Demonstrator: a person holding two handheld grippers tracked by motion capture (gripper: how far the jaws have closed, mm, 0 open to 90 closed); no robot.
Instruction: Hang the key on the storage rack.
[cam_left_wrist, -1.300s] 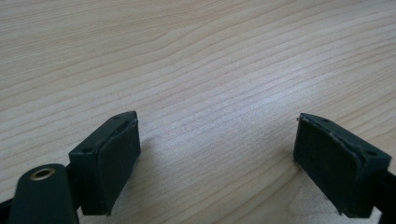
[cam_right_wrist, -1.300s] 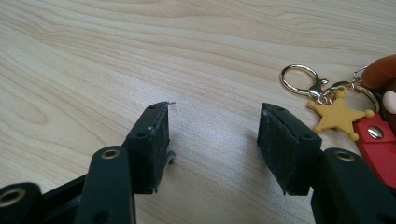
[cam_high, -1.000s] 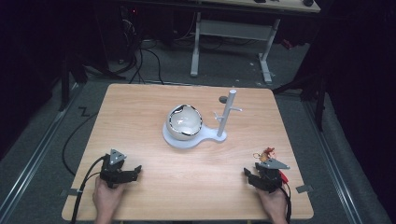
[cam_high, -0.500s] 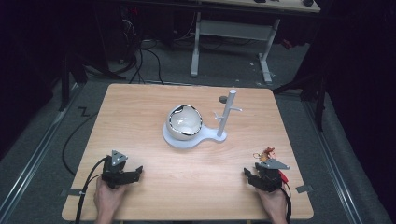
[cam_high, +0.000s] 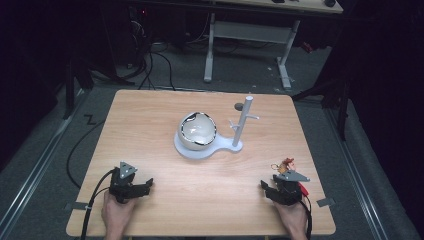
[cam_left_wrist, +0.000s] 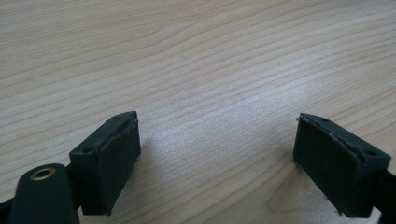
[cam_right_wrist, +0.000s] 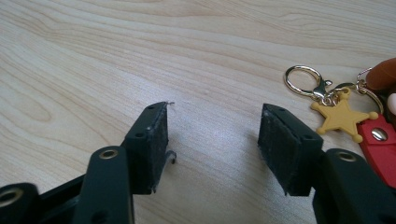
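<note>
1. Keychain lying flat on the wooden surface, near the front right corner, just beside the right tool; in the right gripper view, off to the right of the jaws, not between them.
2. Made up of a gold ring with clasp, a yellow star charm and a red piece; in the high view seen as a small reddish-brown cluster just beyond the tool.
3. Right tool resting low at the front edge, held by a hand; jaws spread, having just been closing a little, bare wood alone between them.
4. Left tool at the front left of the surface, held by the other hand; jaws spread wide, bare wood alone between them.
5. White bowl seated on a white stand base near mid-surface, well apart from both tools; contents not discernible, interior pale with glare.
6. Upright white post with short pegs rising from the same base, just right of the bowl.
</note>
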